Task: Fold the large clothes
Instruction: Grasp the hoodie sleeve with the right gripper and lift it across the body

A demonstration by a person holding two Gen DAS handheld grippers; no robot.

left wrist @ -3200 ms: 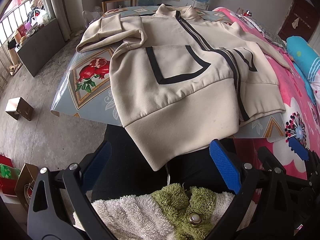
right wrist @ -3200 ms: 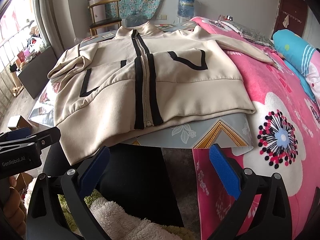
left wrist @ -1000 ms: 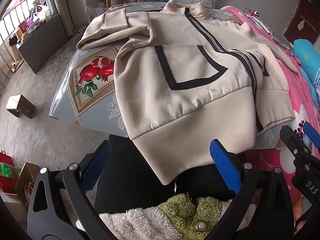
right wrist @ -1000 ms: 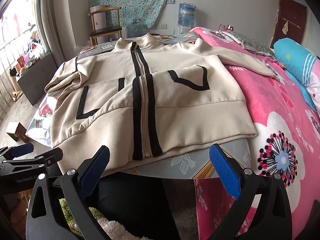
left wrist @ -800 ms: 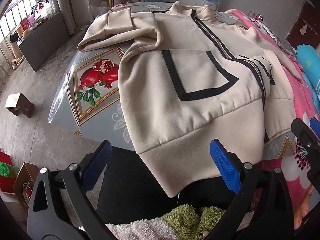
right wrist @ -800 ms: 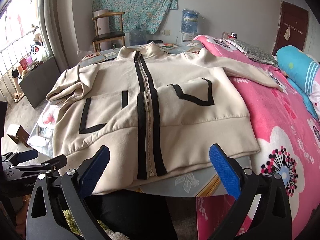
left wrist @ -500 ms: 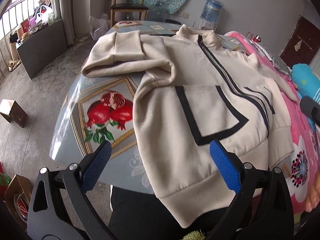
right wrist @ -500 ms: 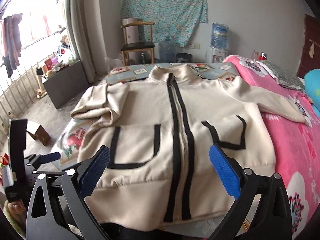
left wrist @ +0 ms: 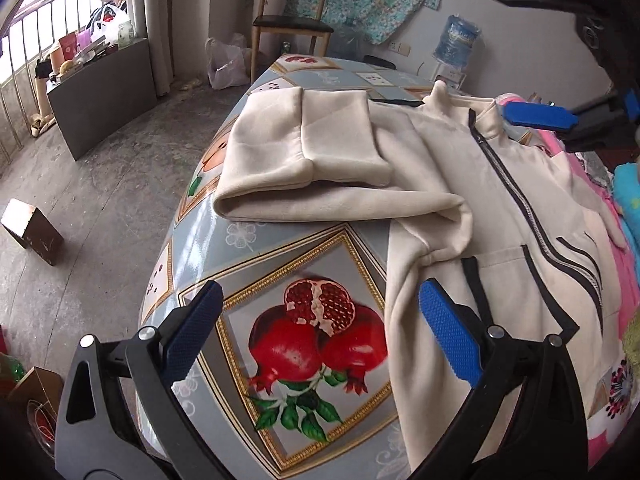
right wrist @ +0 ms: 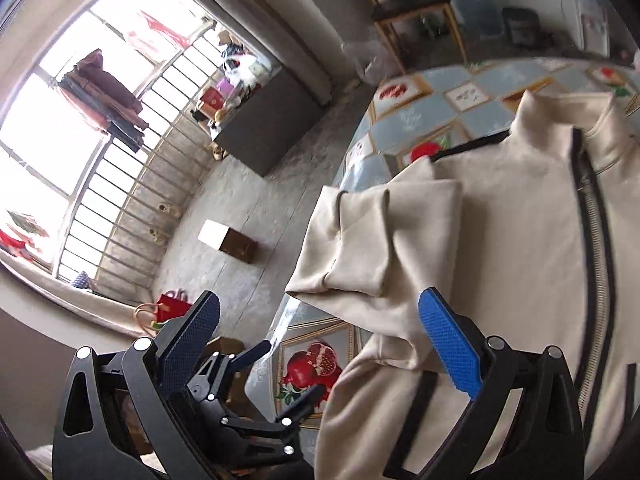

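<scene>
A beige zip jacket (left wrist: 500, 216) with black trim lies front-up on the table. Its left sleeve (left wrist: 312, 160) is folded back on itself near the table's left edge. My left gripper (left wrist: 320, 336) is open and hovers over the pomegranate print beside the jacket's side seam, with nothing between its pads. My right gripper (right wrist: 320, 340) hangs above the folded sleeve (right wrist: 380, 240); its jaws are closing but still wide, with nothing between them. The jacket's (right wrist: 500, 240) collar and zip show to the right. The left gripper (right wrist: 280, 376) shows below, and the right gripper (left wrist: 532, 52) appears at top right.
The tablecloth (left wrist: 256, 240) is blue-grey with fruit prints. A wooden chair (left wrist: 292, 24) and a water bottle (left wrist: 456, 46) stand behind the table. A brown box (left wrist: 32, 232) and a dark cabinet (left wrist: 104, 92) are on the floor at left. Pink bedding (left wrist: 628, 280) borders the right.
Both grippers have swung left from the jacket's hem towards the folded sleeve. The right gripper turned sharply left and now looks down over the sleeve and the left gripper.
</scene>
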